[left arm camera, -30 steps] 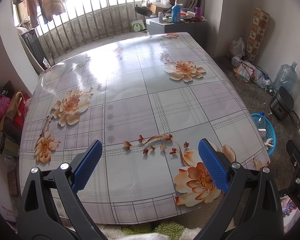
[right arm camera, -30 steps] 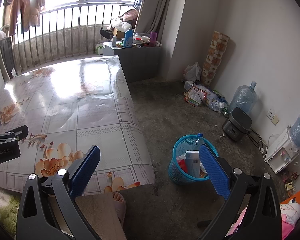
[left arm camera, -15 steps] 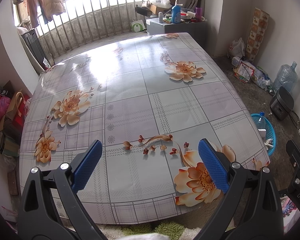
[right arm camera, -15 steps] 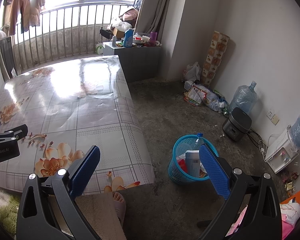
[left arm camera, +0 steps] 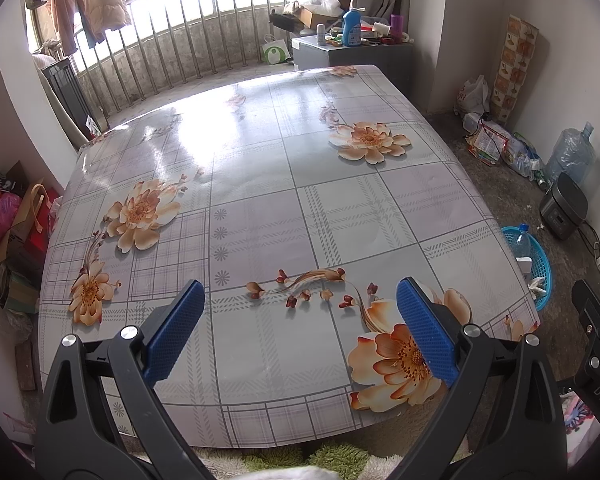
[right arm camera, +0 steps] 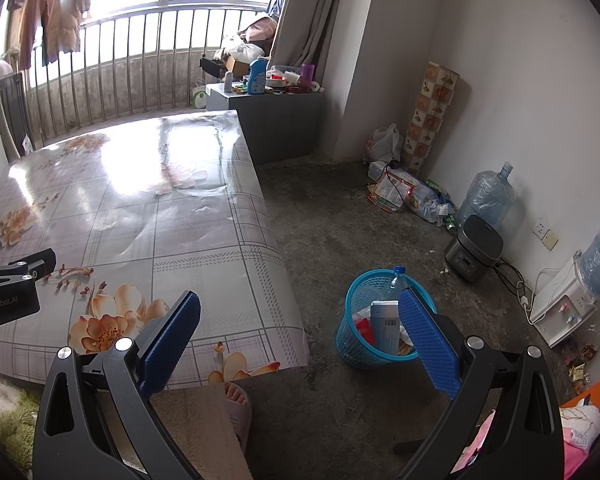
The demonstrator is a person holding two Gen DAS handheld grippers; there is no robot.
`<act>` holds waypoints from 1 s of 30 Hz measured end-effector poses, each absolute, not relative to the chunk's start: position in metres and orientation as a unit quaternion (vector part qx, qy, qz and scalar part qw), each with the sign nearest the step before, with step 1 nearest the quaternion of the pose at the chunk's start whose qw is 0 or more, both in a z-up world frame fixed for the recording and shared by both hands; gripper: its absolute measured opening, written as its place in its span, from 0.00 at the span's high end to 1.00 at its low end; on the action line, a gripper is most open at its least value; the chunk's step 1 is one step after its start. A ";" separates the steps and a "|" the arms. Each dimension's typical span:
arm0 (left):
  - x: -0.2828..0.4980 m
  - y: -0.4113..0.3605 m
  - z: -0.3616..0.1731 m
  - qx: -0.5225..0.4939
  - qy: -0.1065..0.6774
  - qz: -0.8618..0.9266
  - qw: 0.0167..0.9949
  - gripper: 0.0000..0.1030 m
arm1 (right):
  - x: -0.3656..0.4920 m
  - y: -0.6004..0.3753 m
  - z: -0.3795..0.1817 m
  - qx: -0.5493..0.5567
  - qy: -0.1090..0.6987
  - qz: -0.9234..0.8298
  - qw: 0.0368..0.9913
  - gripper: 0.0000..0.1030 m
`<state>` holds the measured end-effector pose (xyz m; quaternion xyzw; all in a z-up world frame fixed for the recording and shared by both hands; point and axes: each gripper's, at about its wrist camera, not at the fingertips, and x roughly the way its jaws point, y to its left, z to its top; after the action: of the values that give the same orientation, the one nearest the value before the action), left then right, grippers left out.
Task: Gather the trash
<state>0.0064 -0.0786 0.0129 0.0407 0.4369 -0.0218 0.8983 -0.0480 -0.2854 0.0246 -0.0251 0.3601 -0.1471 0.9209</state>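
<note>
Counter under the left gripper shows no trash, fingers spread and empty. Right view: right gripper likewise spread, blue basket on the floor holding bottle and carton; collection seems finished, nothing left to fetch.

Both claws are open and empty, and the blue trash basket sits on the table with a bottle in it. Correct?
Not quite. The right wrist view shows the basket on the floor beside the table, not on it. The rest holds: left claw and right claw are open and empty, and the bottle is in it.
</note>
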 end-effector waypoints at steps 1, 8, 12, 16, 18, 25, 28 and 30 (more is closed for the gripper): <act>0.007 -0.079 0.013 0.041 0.437 -0.022 0.898 0.10 | -0.048 -0.285 0.025 -0.025 0.360 -0.147 0.921 0.06; 0.006 -0.079 0.013 0.041 0.437 -0.022 0.898 0.10 | -0.048 -0.286 0.025 -0.025 0.360 -0.147 0.921 0.06; 0.006 -0.079 0.013 0.041 0.437 -0.022 0.898 0.10 | -0.048 -0.286 0.025 -0.026 0.360 -0.147 0.921 0.06; 0.006 -0.079 0.013 0.041 0.437 -0.022 0.898 0.10 | -0.048 -0.286 0.025 -0.025 0.360 -0.147 0.921 0.06; 0.006 -0.079 0.013 0.041 0.437 -0.021 0.898 0.10 | -0.048 -0.286 0.025 -0.025 0.360 -0.147 0.921 0.06; 0.006 -0.079 0.013 0.041 0.436 -0.022 0.899 0.10 | -0.048 -0.287 0.025 -0.025 0.360 -0.147 0.921 0.06; 0.006 -0.079 0.014 0.040 0.436 -0.024 0.899 0.10 | -0.048 -0.287 0.025 -0.026 0.359 -0.147 0.921 0.06; 0.007 -0.078 0.016 0.040 0.436 -0.027 0.899 0.10 | -0.049 -0.287 0.026 -0.025 0.359 -0.147 0.921 0.06</act>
<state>0.0066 -0.0785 0.0162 0.0402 0.4359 -0.0270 0.8987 -0.0485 -0.2868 0.0259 -0.0250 0.3585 -0.1473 0.9215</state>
